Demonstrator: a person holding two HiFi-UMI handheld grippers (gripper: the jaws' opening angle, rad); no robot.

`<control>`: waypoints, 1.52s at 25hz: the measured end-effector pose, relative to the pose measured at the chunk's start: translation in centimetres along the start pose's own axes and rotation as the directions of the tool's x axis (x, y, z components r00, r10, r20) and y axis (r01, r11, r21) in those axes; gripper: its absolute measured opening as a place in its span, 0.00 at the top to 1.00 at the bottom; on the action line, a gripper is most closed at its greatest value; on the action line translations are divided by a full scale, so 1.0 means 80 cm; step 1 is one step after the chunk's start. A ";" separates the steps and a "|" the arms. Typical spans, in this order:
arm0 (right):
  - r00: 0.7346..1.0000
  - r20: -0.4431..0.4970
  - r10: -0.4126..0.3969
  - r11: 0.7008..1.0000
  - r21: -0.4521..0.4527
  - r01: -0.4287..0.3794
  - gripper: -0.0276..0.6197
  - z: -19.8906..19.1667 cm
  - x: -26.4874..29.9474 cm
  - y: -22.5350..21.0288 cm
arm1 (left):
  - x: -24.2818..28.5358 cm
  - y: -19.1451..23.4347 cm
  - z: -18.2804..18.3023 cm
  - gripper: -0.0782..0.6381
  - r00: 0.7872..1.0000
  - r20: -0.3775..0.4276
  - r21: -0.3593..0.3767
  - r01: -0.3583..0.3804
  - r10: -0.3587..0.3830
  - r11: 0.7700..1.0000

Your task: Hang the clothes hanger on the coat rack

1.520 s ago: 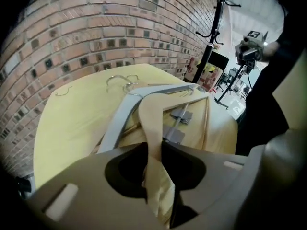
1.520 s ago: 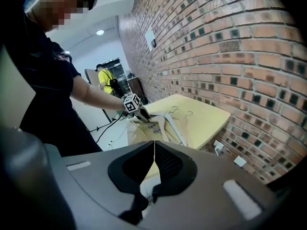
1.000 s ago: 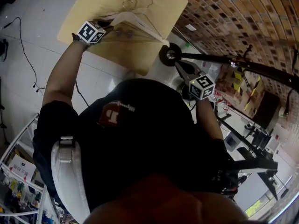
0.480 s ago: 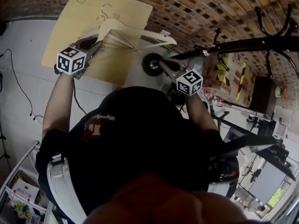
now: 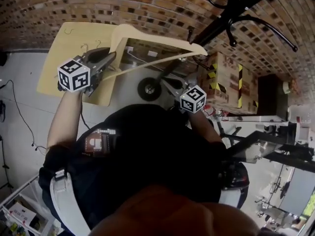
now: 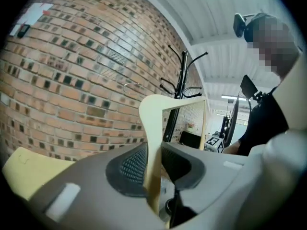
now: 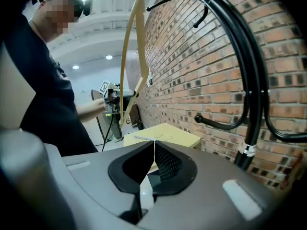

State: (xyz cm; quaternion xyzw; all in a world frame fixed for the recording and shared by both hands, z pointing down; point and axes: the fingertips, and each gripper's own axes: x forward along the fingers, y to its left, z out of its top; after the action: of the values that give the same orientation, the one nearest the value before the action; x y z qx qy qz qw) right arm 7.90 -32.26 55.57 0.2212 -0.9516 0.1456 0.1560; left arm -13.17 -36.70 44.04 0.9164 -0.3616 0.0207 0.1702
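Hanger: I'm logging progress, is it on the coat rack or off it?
Off. The left claw grips the hanger, held apart from the coat rack.

Glossy black metal coat rack (image 7: 250, 104)

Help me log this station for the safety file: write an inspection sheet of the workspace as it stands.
Surface: pale wooden table standing against the wall.
Job's things: cream hanger held up in the air, not hung on the black coat rack.
Clutter: metal hooks lying on the table; taped cardboard box and a wheel at floor level.
Grippers: left gripper has its jaws clamped on the hanger; right gripper has its jaws together with nothing between them.
Cables: one thin cable on the floor at the left.
Surroundings: brick wall behind the table and the coat rack.
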 end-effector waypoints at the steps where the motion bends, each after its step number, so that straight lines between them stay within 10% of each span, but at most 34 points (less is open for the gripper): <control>1: 1.000 0.007 -0.010 1.000 0.004 0.010 0.93 -0.005 -0.013 -0.004 | 0.007 -0.015 0.016 0.77 1.000 0.021 0.004 0.014 -0.015 1.000; 19: 0.989 0.097 -0.114 0.994 0.009 0.113 0.93 -0.002 -0.098 -0.028 | 0.019 -0.085 0.268 0.77 0.936 0.317 0.023 0.152 -0.151 0.988; 38: 0.979 0.096 -0.178 0.984 0.038 0.175 0.93 -0.010 -0.105 -0.017 | 0.093 -0.005 0.231 0.77 0.962 0.252 -0.170 0.155 -0.109 0.973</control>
State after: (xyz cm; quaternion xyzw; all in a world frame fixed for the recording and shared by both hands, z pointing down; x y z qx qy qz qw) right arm 15.89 -30.02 53.51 0.3139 -0.9326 0.1340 0.1174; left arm -8.95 -47.36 27.73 0.9141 -0.3176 -0.1364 0.2120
